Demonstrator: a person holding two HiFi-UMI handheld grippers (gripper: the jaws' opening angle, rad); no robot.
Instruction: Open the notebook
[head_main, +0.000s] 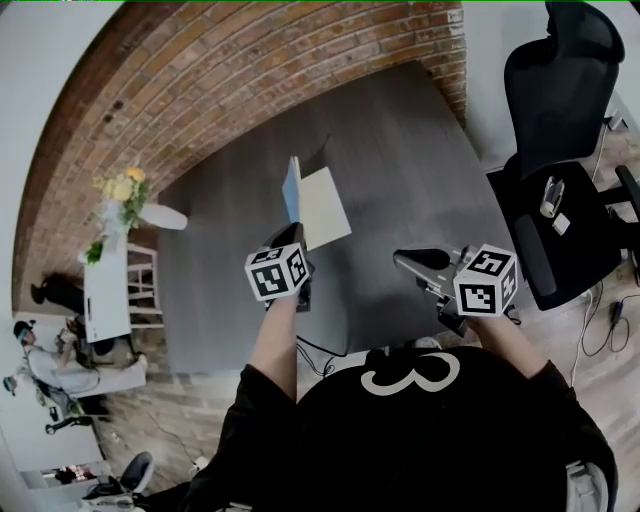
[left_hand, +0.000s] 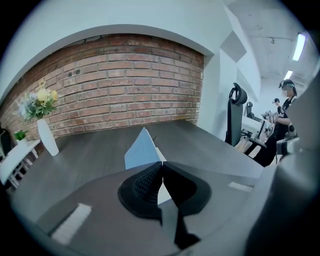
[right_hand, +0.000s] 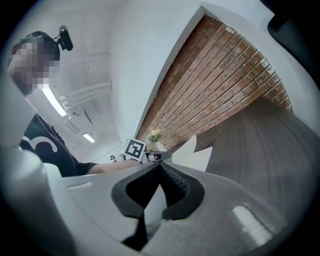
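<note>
Progress: roughly 50% | notebook (head_main: 325, 205) mid-table (head_main: 420, 150), cover (head_main: 291, 187) upright (not yet laid flat) | left gripper (head_main: 296, 233) clenched on cover | right gripper (head_main: 400, 261) closed, empty, over table's near edge

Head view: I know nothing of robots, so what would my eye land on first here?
A notebook lies half open on the dark grey table, its blue cover lifted steeply, pinched by the left gripper. The right gripper, jaws together and empty, hovers to its right, clear of it. Behind curves a red brick wall, with yellow flowers in a white vase at the table's left edge.
</note>
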